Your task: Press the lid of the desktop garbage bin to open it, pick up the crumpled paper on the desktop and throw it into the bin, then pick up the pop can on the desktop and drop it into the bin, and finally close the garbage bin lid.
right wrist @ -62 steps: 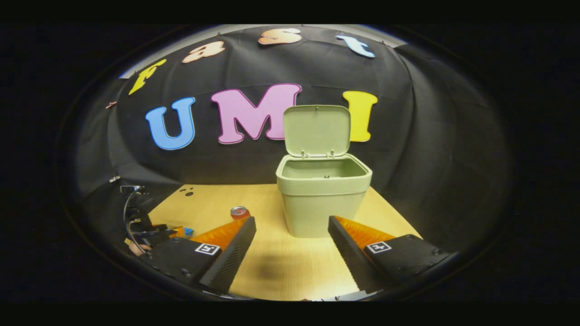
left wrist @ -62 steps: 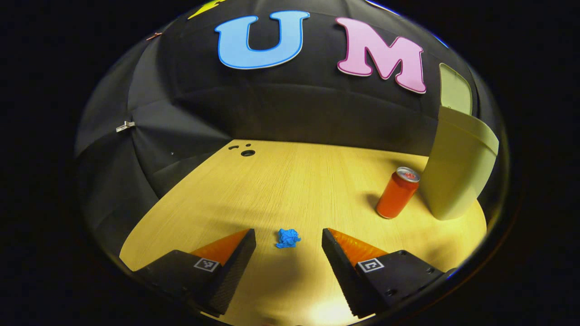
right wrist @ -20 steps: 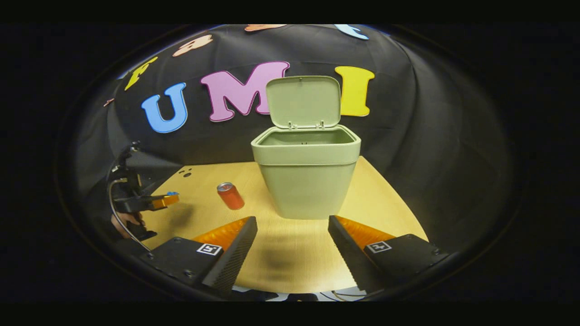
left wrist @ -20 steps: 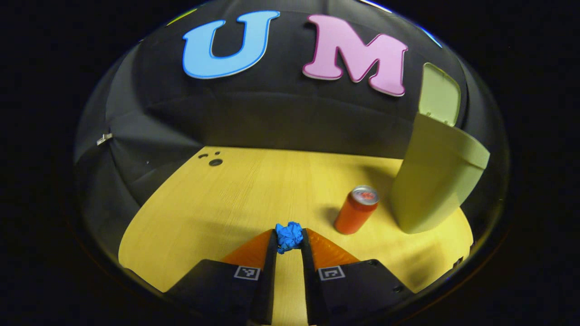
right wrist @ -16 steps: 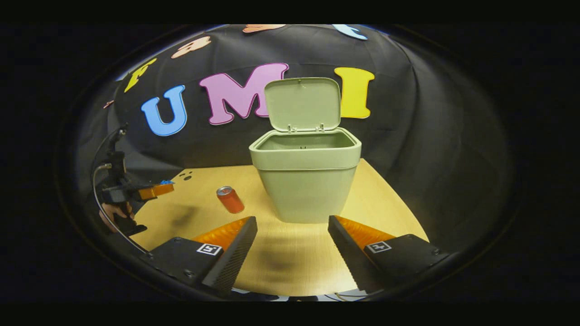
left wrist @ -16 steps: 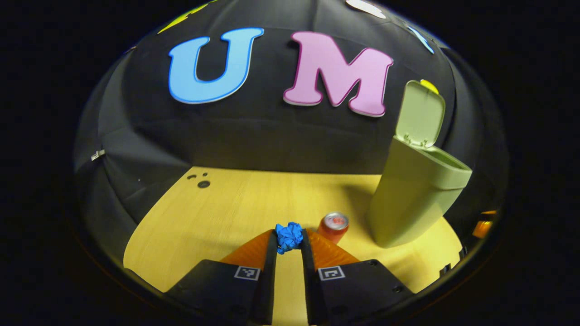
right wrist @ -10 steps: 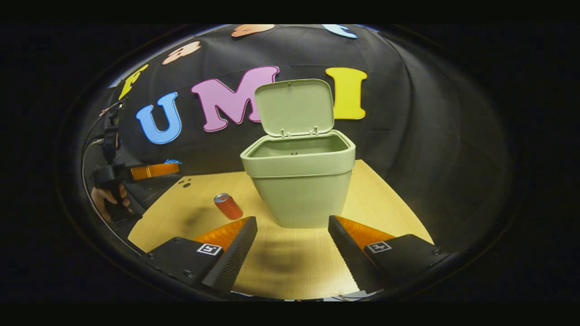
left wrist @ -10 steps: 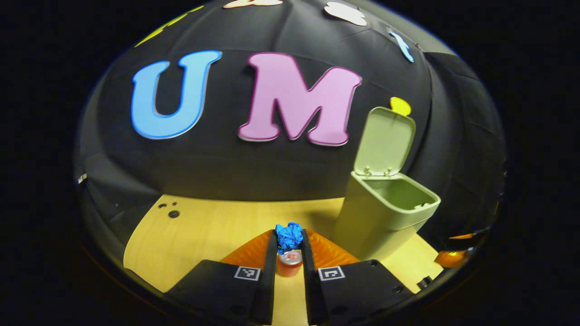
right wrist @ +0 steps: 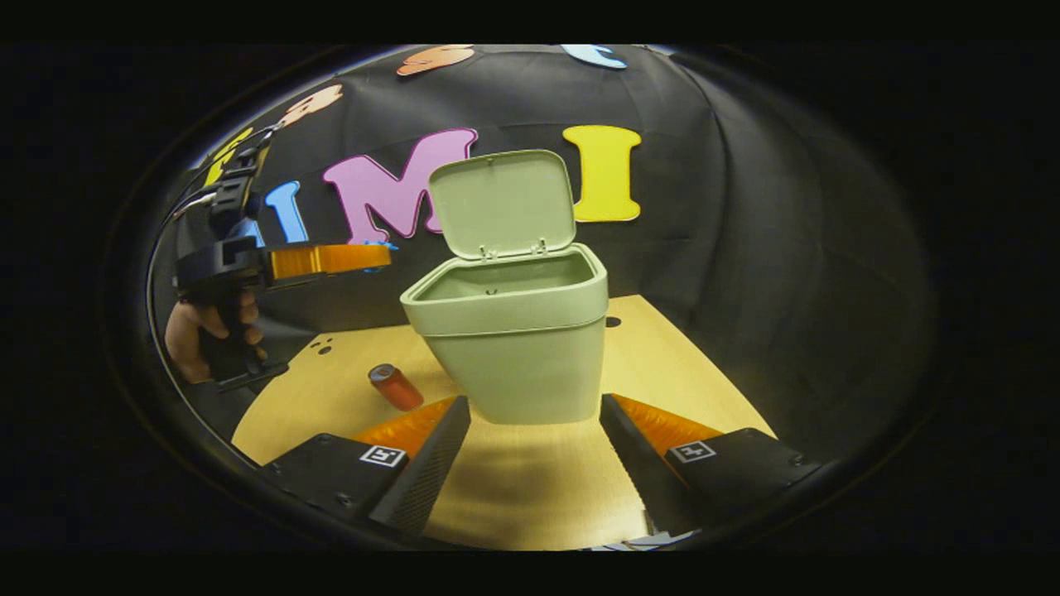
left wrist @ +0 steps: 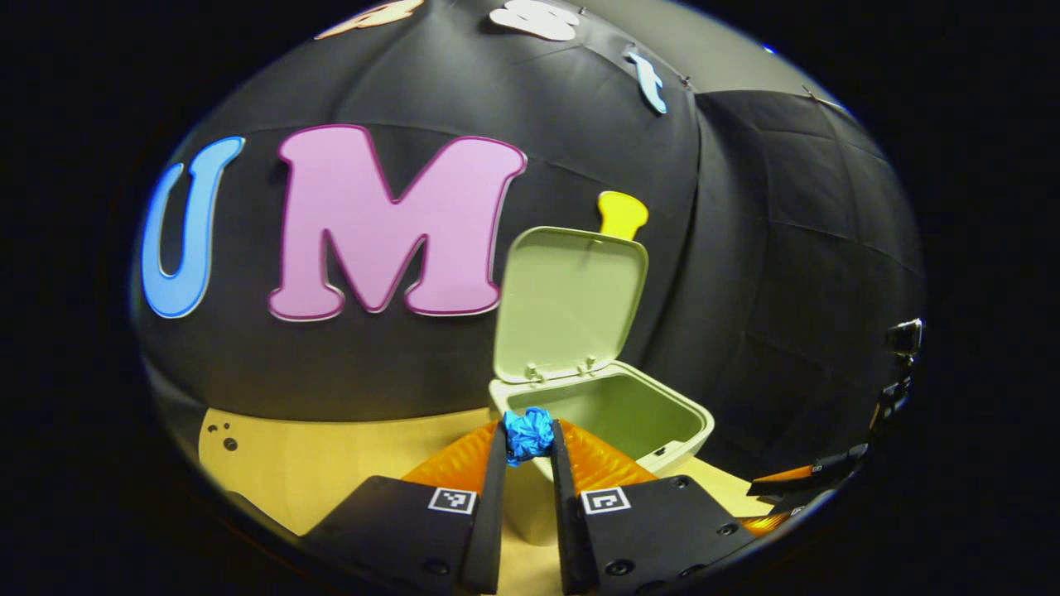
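Note:
My left gripper (left wrist: 528,436) is shut on the blue crumpled paper (left wrist: 529,434), held in the air just short of the near rim of the green bin (left wrist: 609,412). The bin's lid (left wrist: 570,302) stands upright and open. In the right gripper view the bin (right wrist: 517,339) stands at centre with its lid (right wrist: 503,203) up, and the left gripper (right wrist: 377,252) hangs to the left of the rim, a sliver of blue paper (right wrist: 374,245) at its tips. The red pop can (right wrist: 396,386) stands on the table left of the bin. My right gripper (right wrist: 534,451) is open in front of the bin, holding nothing.
The wooden table (right wrist: 530,488) has small round holes (right wrist: 320,347) at its far left corner and one hole (right wrist: 613,321) right of the bin. A hand (right wrist: 203,327) grips the left gripper's handle. The right gripper (left wrist: 807,480) shows at the lower right of the left gripper view.
My left gripper shut on the paper, lifted it off the table and swung it up and right toward the bin's opening. The right gripper stayed open, drifting slightly.

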